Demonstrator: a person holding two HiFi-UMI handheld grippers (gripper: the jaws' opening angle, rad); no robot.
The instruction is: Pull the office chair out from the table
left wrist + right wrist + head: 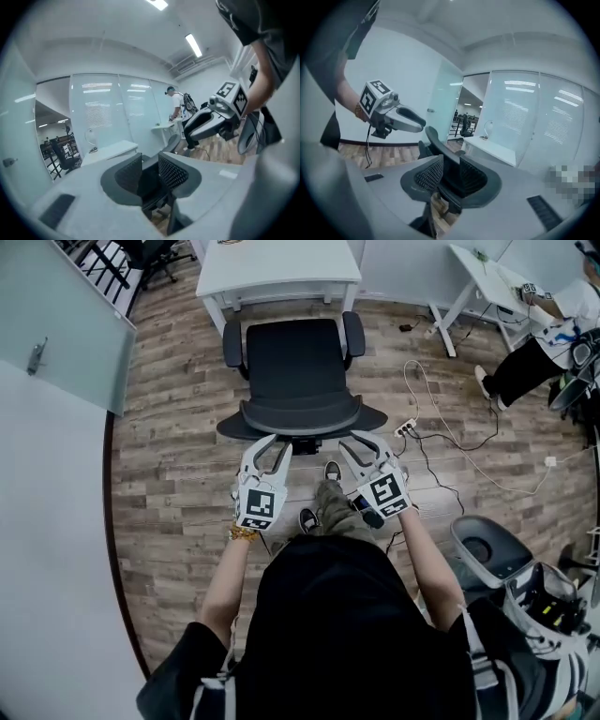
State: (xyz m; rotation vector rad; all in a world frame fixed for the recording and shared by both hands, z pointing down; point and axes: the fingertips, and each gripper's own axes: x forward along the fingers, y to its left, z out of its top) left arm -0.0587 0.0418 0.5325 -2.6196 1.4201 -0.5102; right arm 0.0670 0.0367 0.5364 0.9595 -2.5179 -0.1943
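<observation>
While the left gripper (272,444) and right gripper (362,442) hovered released, clamping nothing, the office chair (292,362) stood just ahead of both; its seat faced the table (281,273).

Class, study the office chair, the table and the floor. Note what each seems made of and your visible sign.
Office chair: dark matte seat, likely fabric or mesh on a plastic frame. Table: smooth, even white top, perhaps laminate or painted board. Floor: planks with grain and seams; real wood or laminate, unclear.
</observation>
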